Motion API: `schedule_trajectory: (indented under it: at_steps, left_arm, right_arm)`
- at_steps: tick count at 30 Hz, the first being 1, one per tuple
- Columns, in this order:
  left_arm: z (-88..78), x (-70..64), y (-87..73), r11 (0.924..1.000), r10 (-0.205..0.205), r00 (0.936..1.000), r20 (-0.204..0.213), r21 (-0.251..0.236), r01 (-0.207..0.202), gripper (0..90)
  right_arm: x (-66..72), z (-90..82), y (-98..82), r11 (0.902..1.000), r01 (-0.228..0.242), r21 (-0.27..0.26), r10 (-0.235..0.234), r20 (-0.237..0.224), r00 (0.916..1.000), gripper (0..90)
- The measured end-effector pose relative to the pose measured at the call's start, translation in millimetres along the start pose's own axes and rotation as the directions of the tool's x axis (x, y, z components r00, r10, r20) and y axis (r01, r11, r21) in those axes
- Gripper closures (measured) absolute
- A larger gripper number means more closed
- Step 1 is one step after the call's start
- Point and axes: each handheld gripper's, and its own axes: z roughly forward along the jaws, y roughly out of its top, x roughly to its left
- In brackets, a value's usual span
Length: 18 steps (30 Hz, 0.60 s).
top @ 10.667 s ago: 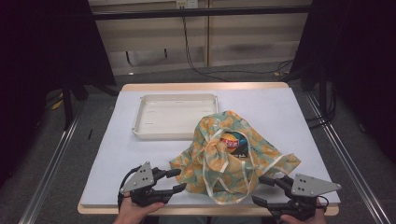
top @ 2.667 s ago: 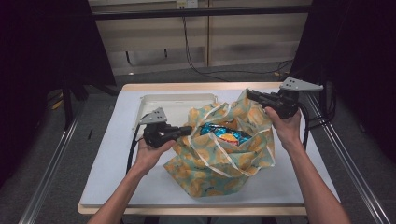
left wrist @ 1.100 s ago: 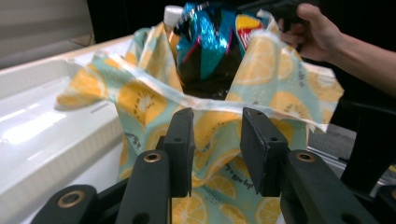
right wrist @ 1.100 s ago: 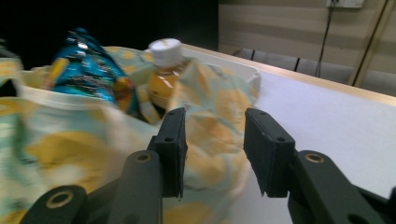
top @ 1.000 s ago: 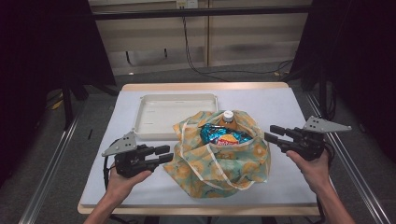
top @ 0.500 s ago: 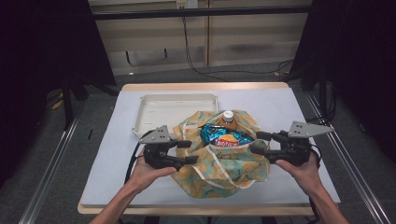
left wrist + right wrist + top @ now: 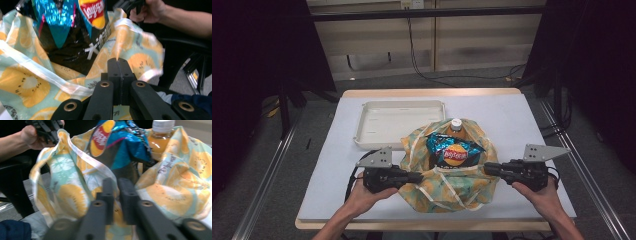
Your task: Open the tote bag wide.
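I have both sets of jaws just closed on the fruit-print bag (image 7: 447, 175) sitting at the table's (image 7: 522, 120) near middle, left gripper (image 7: 414, 177) pinching its left edge, right gripper (image 7: 488, 169) its right, with the chip packet (image 7: 451, 150) and bottle (image 7: 455, 125) standing inside.

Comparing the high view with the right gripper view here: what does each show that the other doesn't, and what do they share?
High view alone: the shallow white plastic tray behind the bag, the white-topped table, and the right gripper from outside. Right gripper view alone: its jaws close up, shut at the fabric. Both share the fruit-print cloth bag, blue crisp packet, white-capped orange drink bottle and left gripper.
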Motion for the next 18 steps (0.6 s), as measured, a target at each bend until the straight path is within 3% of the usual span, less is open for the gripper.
schedule_trajectory:
  at_steps: [4, 8, 10, 13, 18]
  left_arm:
    - [-8.8, -9.4, 2.1, 0.999, 0.015, 0.9999, 0.007, -0.042, -0.014, 90.0]
    - [-11.6, -22.2, -0.3, 0.9978, 0.015, 0.9986, 0.05, -0.065, -0.012, 90.0]
    - [-7.7, -29.7, -3.6, 0.9989, 0.035, 0.9978, 0.056, -0.035, -0.033, 90.0]
    - [-1.8, -36.9, -10.7, 0.9996, 0.029, 0.9963, 0.081, 0.002, -0.029, 90.0]
    - [10.2, -35.1, -25.9, 0.9981, 0.013, 0.9955, 0.093, 0.059, -0.019, 90.0]
  right_arm:
    - [7.4, -5.2, 3.2, 0.9999, 0.006, -0.011, -0.006, 0.008, 1.0, 90.0]
    - [15.7, -9.8, 1.6, 0.9998, 0.006, -0.018, -0.006, -0.003, 1.0, 90.0]
    - [20.7, -11.0, -1.9, 0.9999, 0.005, -0.013, -0.005, -0.009, 1.0, 90.0]
    - [26.3, -13.6, -8.3, 1.0, -0.001, -0.002, 0.001, -0.011, 0.9999, 90.0]
    - [29.6, -14.9, -23.8, 0.9994, -0.028, 0.017, 0.029, -0.02, 0.9994, 90.0]
